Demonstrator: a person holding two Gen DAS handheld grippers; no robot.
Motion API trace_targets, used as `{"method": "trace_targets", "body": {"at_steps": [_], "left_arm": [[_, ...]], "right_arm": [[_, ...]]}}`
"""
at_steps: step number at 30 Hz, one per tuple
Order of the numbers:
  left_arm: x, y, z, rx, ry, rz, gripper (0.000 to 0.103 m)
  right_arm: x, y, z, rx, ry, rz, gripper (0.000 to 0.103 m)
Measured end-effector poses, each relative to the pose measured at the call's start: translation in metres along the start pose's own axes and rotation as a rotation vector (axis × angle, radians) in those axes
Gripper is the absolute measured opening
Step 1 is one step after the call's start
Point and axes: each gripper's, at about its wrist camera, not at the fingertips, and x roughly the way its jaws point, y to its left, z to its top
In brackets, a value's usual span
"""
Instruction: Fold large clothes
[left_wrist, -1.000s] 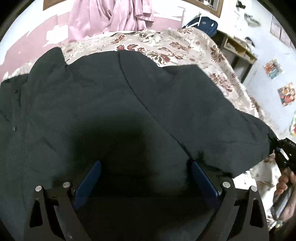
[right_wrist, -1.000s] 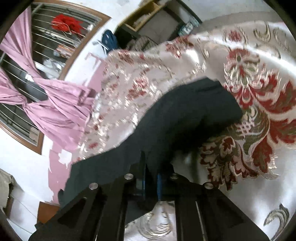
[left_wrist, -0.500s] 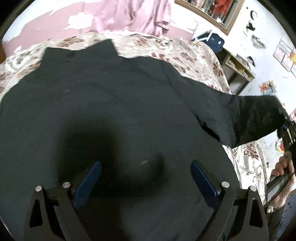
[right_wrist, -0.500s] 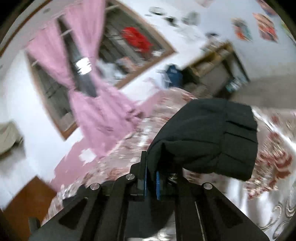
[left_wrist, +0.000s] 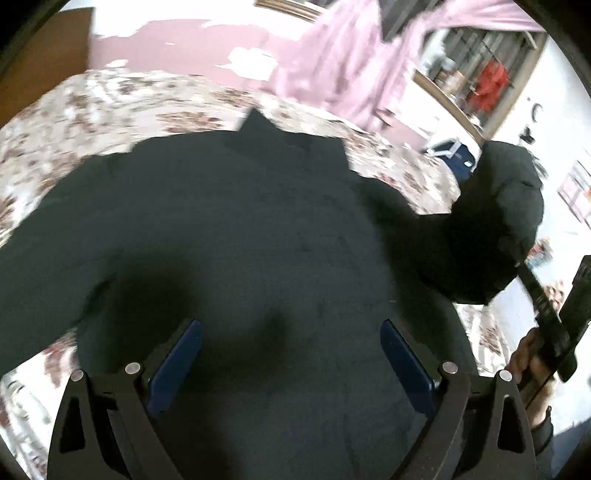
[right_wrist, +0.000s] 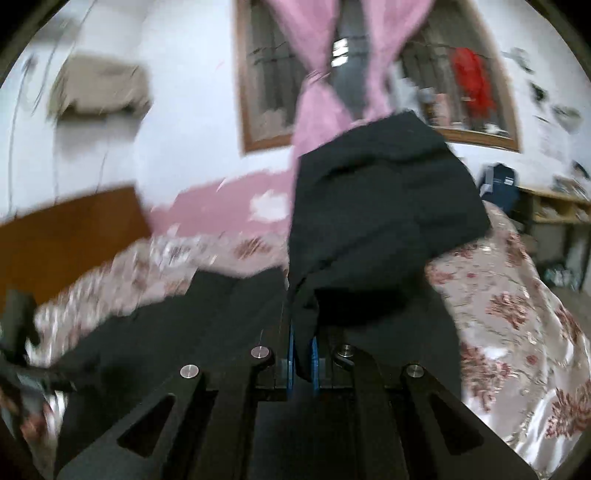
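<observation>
black garment (left_wrist: 258, 240): spread on floral bedspread (left_wrist: 110, 110), one sleeve (right_wrist: 376, 206) lifted. right claw (right_wrist: 303, 350): clenched on sleeve edge, raised above bed. left claw (left_wrist: 291, 354): spread wide over garment, gripping nothing. no legible writing.

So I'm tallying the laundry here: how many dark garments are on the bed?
1. A single black garment lies spread over the floral bedspread, with its sleeve lifted on the right, clamped in the right hand-held gripper. Others may be hidden underneath.
</observation>
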Motion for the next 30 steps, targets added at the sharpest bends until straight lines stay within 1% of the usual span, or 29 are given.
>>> {"method": "trace_targets", "body": {"at_steps": [1,2,5,9,12,13,14,15,16,17,20,21,22,25,27,28,29,30], "left_arm": [[-0.005,0.008,-0.004,-0.009,-0.006,0.011,0.097],[-0.009,0.016,-0.007,-0.019,-0.011,0.017,0.097],[-0.016,0.041,-0.015,-0.068,-0.019,0.011,0.097],[-0.016,0.067,-0.027,-0.142,-0.012,-0.036,0.097],[-0.012,0.082,-0.032,-0.199,-0.005,-0.106,0.097],[-0.011,0.085,-0.033,-0.218,-0.004,-0.138,0.097],[-0.009,0.086,-0.033,-0.23,-0.004,-0.161,0.097],[-0.007,0.087,-0.034,-0.242,-0.004,-0.193,0.097],[-0.006,0.087,-0.034,-0.245,-0.004,-0.217,0.097],[-0.004,0.086,-0.035,-0.245,-0.004,-0.241,0.097],[0.007,0.075,-0.034,-0.233,0.009,-0.317,0.098],[0.013,0.071,-0.034,-0.234,0.024,-0.32,0.098],[0.021,0.067,-0.034,-0.241,0.047,-0.304,0.098],[0.048,0.057,-0.038,-0.262,0.117,-0.252,0.096],[0.057,0.051,-0.04,-0.254,0.108,-0.217,0.096],[0.058,0.047,-0.04,-0.243,0.088,-0.219,0.091],[0.059,0.043,-0.04,-0.234,0.078,-0.225,0.077],[0.063,0.037,-0.039,-0.222,0.083,-0.224,0.071]], "right_arm": [[0.006,0.018,-0.006,-0.049,0.042,0.012,0.007],[0.014,0.021,-0.013,-0.077,0.069,0.019,0.007],[0.025,0.054,-0.035,-0.18,0.156,0.044,0.007],[0.034,0.084,-0.071,-0.257,0.294,0.1,0.007],[0.038,0.098,-0.099,-0.303,0.39,0.159,0.015],[0.039,0.101,-0.104,-0.313,0.404,0.168,0.025],[0.034,0.103,-0.11,-0.321,0.411,0.187,0.04],[0.033,0.101,-0.114,-0.322,0.415,0.212,0.048],[0.024,0.101,-0.117,-0.32,0.415,0.241,0.061],[0.02,0.101,-0.118,-0.319,0.412,0.254,0.063],[-0.001,0.097,-0.124,-0.326,0.414,0.283,0.063],[-0.007,0.096,-0.124,-0.321,0.416,0.284,0.063],[-0.017,0.089,-0.126,-0.303,0.419,0.292,0.064],[-0.026,0.084,-0.124,-0.246,0.427,0.299,0.064],[-0.038,0.069,-0.129,-0.201,0.435,0.303,0.064],[-0.042,0.06,-0.131,-0.184,0.439,0.3,0.064],[-0.044,0.051,-0.131,-0.175,0.442,0.293,0.064],[-0.052,0.043,-0.133,-0.166,0.442,0.282,0.064]]}}
